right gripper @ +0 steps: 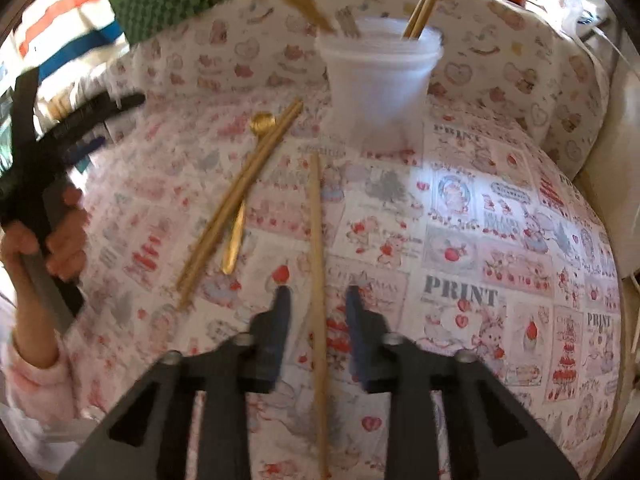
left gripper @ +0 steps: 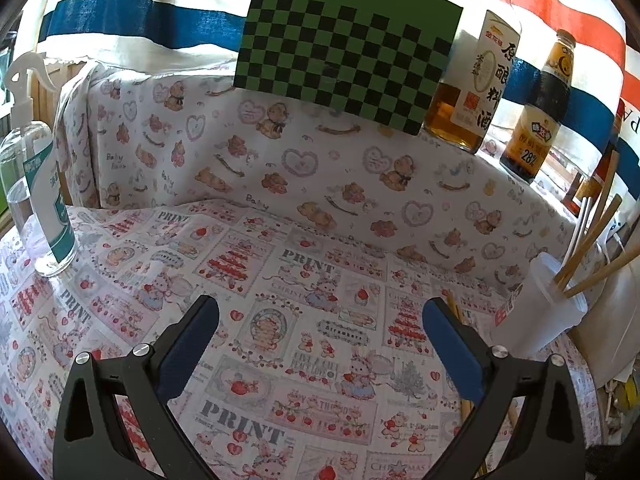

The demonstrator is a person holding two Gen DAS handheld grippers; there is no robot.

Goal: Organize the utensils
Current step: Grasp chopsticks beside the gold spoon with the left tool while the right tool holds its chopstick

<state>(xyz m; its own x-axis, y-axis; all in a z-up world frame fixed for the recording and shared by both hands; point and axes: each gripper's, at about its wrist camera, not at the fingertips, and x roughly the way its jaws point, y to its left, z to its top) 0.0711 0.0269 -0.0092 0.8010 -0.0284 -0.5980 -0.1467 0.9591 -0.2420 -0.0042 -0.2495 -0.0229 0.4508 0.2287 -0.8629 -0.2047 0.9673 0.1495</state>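
The right gripper (right gripper: 316, 300) hangs over the middle of the patterned tablecloth (right gripper: 500, 240), its blue-padded jaws a little apart with a single wooden chopstick (right gripper: 316, 240) lying on the cloth between them; the pads stand clear of it on both sides, so nothing is gripped. That chopstick runs straight toward the translucent plastic cup (right gripper: 380, 80), which stands near the back edge of the surface against the bear-print backdrop and already holds several chopsticks upright. Just beside the lone stick, toward the left edge, a pair of chopsticks (right gripper: 240, 196) lies aslant with a gold spoon (right gripper: 240, 216) partly under it. The left gripper (left gripper: 320, 316) points at bare cloth, jaws wide apart and empty, held by a hand (right gripper: 60, 236) in a pale sleeve. A spray bottle (left gripper: 36, 196) stands at the left edge; two sauce bottles (left gripper: 516, 80) and a green checkered board (left gripper: 348, 52) rest on the ledge behind.
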